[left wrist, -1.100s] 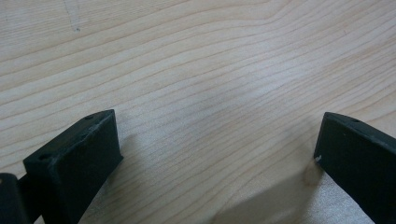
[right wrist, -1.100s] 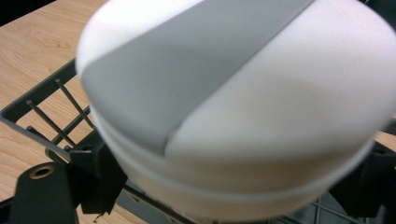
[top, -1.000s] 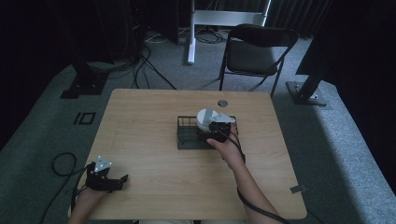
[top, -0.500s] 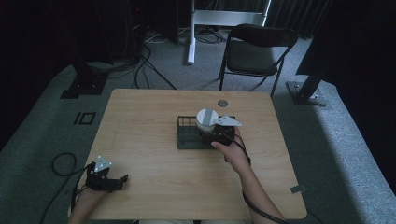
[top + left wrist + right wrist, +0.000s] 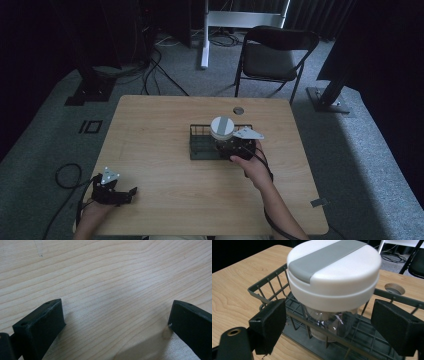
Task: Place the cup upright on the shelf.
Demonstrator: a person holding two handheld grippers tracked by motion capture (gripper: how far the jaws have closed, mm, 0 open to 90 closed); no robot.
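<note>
One wire basket [image 5: 202, 145], one lidded jar [image 5: 222, 128], one chair [image 5: 272, 55], two claws [image 5: 120, 192]

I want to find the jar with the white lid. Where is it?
The jar stands inside the dark wire basket, at the basket's right end, near the middle of the table in the high view. The right gripper is just in front of it, jaws open.

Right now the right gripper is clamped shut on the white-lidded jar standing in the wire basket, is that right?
Not quite. The right gripper is open, its jaws spread either side of the jar without touching it, as the right gripper view shows. The jar does stand in the wire basket.
</note>
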